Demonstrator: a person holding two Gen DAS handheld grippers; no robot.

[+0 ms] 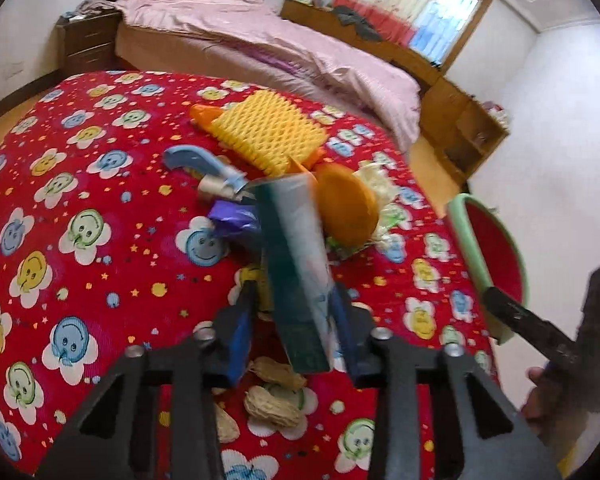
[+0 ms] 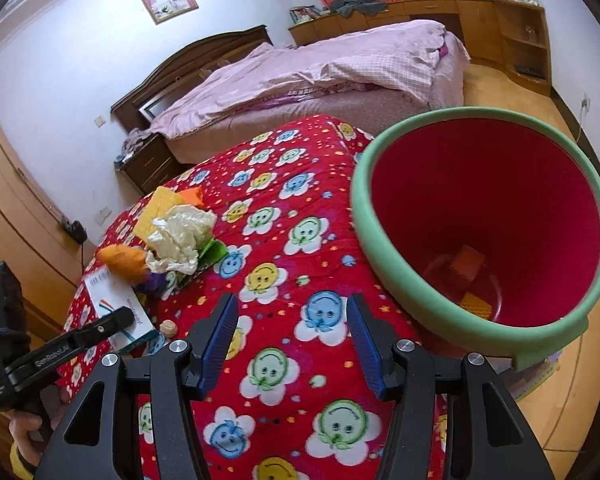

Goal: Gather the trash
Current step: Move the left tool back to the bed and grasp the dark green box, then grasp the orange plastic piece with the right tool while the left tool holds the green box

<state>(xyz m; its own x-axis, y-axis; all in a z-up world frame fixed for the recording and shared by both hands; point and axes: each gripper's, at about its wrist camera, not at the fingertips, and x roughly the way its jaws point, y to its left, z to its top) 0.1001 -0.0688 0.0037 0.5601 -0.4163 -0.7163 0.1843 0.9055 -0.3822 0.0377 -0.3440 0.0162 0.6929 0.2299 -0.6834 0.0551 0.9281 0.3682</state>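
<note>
left hand-held gripper (image 1: 296,312) clamping teal carton (image 1: 296,272)

Left gripper (image 1: 296,320) clamped on something; right gripper (image 2: 288,344) empty, jaws parted.

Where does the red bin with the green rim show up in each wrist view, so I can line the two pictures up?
Left wrist view: the red bin sits at the right edge, only partly visible beyond the tablecloth.
Right wrist view: the bin fills the right half, tilted toward the camera, with some items visible at its bottom.
Shared landmark: the crumpled white paper beside the orange peel.
</note>
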